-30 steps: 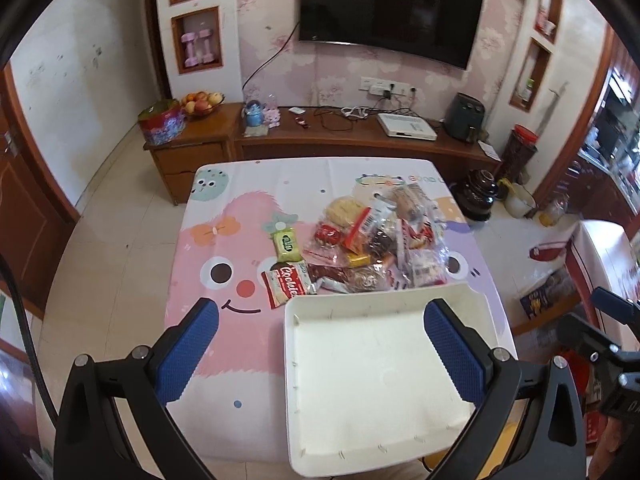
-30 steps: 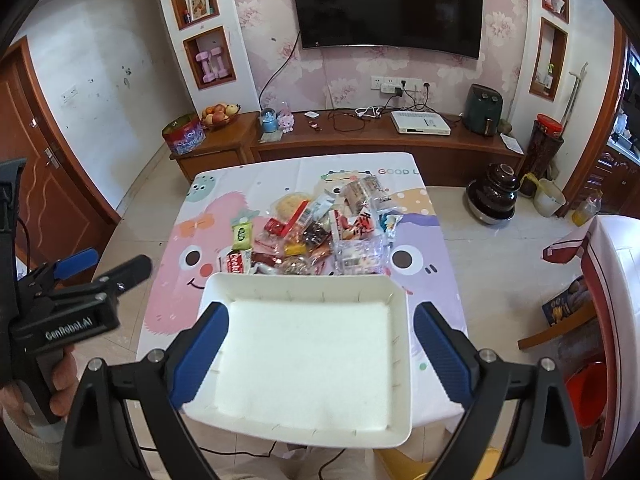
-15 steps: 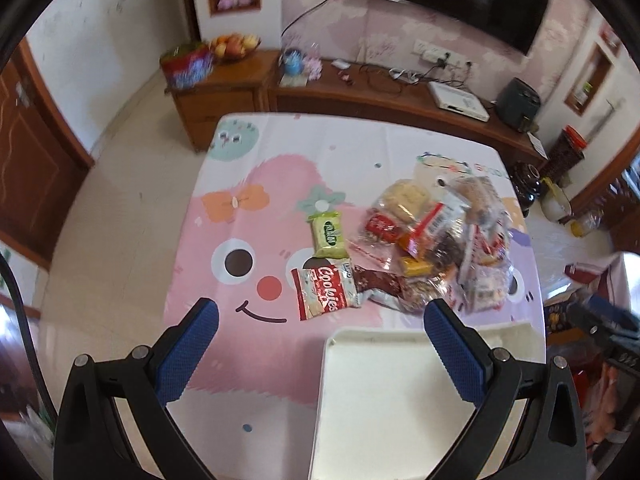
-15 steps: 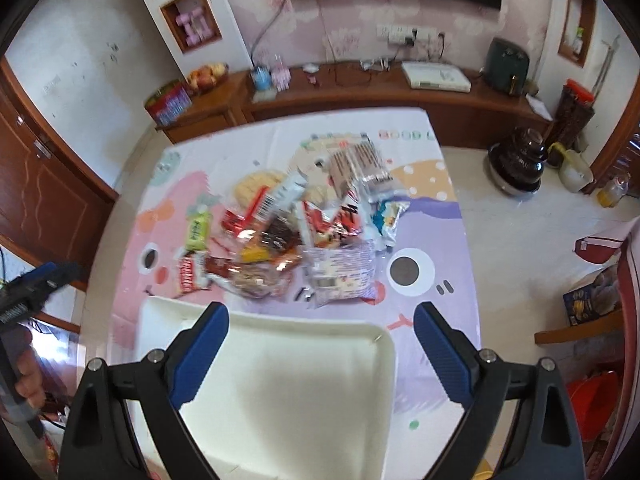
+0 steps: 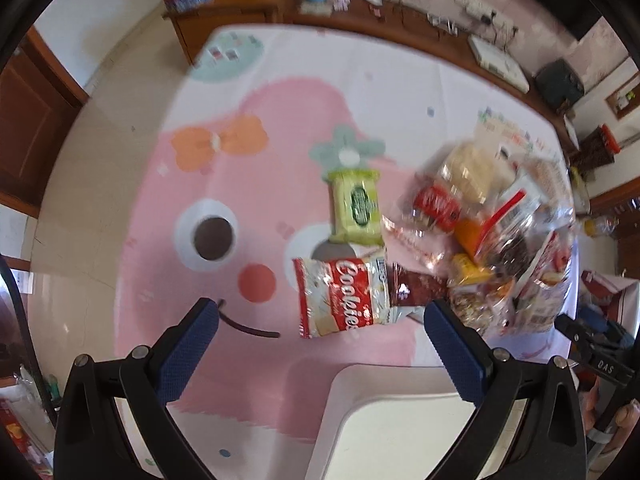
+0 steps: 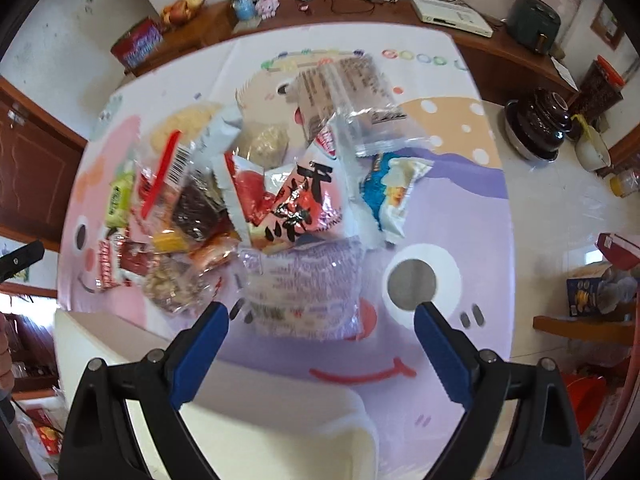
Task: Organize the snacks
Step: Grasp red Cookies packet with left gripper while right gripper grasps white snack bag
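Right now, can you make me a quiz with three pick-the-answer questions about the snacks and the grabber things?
1. Where is the white tray?
A. nearer the camera than the snack pile
B. on the wooden cabinet
C. on the floor

2. What colour are the pads on the left gripper?
A. red
B. blue
C. yellow

3. What is the right gripper doing?
A. squeezing a packet
B. open, holding nothing
C. shut tight

Answers:
1 A, the tray sits at the table's near edge, below the snacks.
2 B, both pads are blue.
3 B, its fingers stand wide apart over the clear packet.
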A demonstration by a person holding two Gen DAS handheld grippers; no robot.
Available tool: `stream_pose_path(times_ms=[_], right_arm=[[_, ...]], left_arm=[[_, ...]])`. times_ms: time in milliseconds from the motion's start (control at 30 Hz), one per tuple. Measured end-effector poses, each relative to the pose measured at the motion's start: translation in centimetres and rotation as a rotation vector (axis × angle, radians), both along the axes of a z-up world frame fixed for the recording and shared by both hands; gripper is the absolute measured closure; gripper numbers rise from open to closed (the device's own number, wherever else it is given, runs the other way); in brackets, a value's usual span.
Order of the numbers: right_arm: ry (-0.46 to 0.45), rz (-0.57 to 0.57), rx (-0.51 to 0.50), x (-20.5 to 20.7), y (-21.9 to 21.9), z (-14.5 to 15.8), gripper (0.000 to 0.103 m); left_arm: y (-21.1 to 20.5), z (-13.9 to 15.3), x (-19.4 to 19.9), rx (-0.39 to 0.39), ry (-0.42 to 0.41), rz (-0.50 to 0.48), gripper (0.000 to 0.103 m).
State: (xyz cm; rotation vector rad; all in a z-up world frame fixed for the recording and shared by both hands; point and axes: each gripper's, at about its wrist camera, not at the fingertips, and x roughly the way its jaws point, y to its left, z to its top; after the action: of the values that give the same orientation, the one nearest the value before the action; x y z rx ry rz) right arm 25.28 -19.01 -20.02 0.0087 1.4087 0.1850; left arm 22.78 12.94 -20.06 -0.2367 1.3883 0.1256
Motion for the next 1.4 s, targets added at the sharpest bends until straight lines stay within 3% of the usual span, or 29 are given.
stream_pose_path(times_ms=[200, 333, 467, 667, 900, 967, 1200, 1300, 1400], right_arm=[[0.066, 0.024, -0.018, 1.5, 1.6, -2.4, 0.008], [0.109, 0.008, -0.056, 2.2, 2.0, -3.8, 0.008], [0.162, -0.031, -0.023, 2.7, 1.6, -4.7, 0.011], [0.160, -0.033, -0.033, 2.9, 1.9, -4.9, 0.012], [0.160, -0.033, -0.037, 3.2, 3.4, -5.5, 0.016], [0.165, -0.036, -0.032, 3.2, 3.6, -5.6, 0.017], [0.167, -0.021, -0.021, 3.6, 3.6, -5.9, 0.024], [0.170, -0.022, -0.008, 3.5, 3.6, -5.9, 0.034], [0.172, -0.043, 0.033, 3.4, 3.6, -6.0, 0.041]], left_arm=[[-0.9, -4.1, 1.7, -0.014, 0.107, 0.000, 0.001], [-1.1, -6.1, 2.8, 0.022, 0.160, 0.006, 0.002], [-1.1, -7.7, 3.4, 0.038, 0.208, 0.018, 0.002], [-2.2, -9.3, 4.1, -0.006, 0.241, 0.000, 0.002], [-3.3, -10.4, 5.5, 0.026, 0.276, 0.006, 0.002], [-3.2, -11.2, 5.8, 0.038, 0.324, 0.010, 0.008], [-1.6, -12.1, 6.0, -0.036, 0.352, 0.047, 0.011], [-1.6, -12.0, 5.8, -0.032, 0.334, 0.035, 0.021], [-2.2, -10.9, 5.7, -0.020, 0.300, 0.022, 0.046]])
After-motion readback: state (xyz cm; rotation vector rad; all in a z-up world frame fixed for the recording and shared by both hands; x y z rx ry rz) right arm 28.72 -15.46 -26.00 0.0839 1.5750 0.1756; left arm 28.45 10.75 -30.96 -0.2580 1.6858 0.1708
